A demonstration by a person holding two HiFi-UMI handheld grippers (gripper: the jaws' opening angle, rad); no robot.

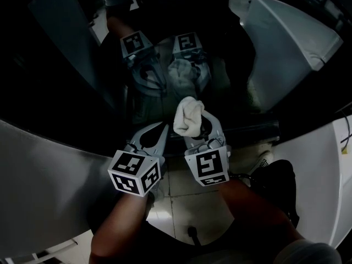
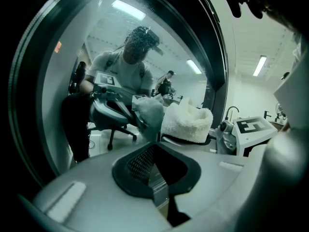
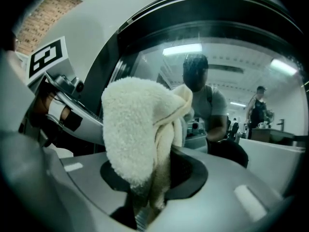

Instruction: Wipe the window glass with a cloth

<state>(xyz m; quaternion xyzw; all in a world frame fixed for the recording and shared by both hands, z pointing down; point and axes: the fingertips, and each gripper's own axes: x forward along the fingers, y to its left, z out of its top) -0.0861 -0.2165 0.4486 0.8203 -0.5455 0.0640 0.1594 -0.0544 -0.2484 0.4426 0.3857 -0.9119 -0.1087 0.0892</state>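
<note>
Right gripper's point(image 1: 202, 126) clamping a fluffy white terry cloth point(image 1: 188, 116) mid-frame, ready for the dark window glass point(image 1: 165, 87); left gripper's point(image 1: 159, 131) idling closed.

2 grippers – L gripper point(image 1: 162, 126) + R gripper point(image 1: 202, 125); 2 marker cubes point(image 1: 135, 172) point(image 1: 208, 166); 1 cloth point(image 1: 187, 116); 1 window glass point(image 1: 220, 76)

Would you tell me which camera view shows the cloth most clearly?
The right gripper view: the cloth fills its centre, pinched in the right gripper's shut jaws. The head view shows it small, bunched at the jaw tips before dark glass; the left gripper view shows one side.
</note>
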